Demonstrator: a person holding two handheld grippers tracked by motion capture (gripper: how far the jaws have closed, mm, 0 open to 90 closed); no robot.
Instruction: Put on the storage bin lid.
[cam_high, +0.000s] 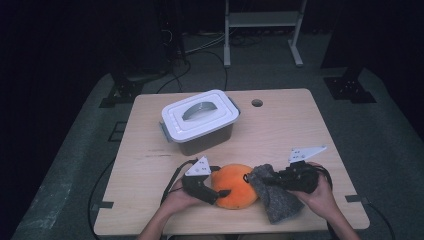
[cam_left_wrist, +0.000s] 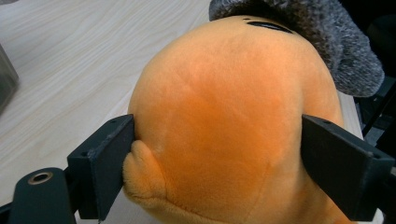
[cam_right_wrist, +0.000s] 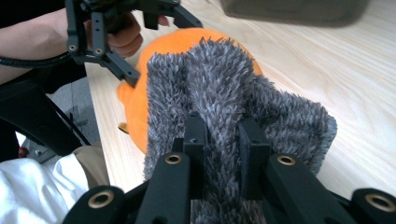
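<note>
**Orange plush clasped on both flanks, grey cloth pinched beside it**

Orange plush, round and soft, is seen at the near edge of the wooden table (cam_high: 280, 125), between the two hands. The plush toy (cam_high: 234, 186) is straddled by the left gripper (cam_left_wrist: 217, 163), whose jaws are spread wide and pressed against its two sides, the left one denting the fabric just above a small stubby limb. A grey fuzzy cloth (cam_right_wrist: 224, 98) is clamped by the right gripper (cam_right_wrist: 223, 140), its jaws drawn nearly together on a fold of the pile; the cloth is draped against the right side of the toy and touches it. A white-lidded storage box (cam_high: 200, 121) is stood farther back on the table, well apart from both grippers.
</note>
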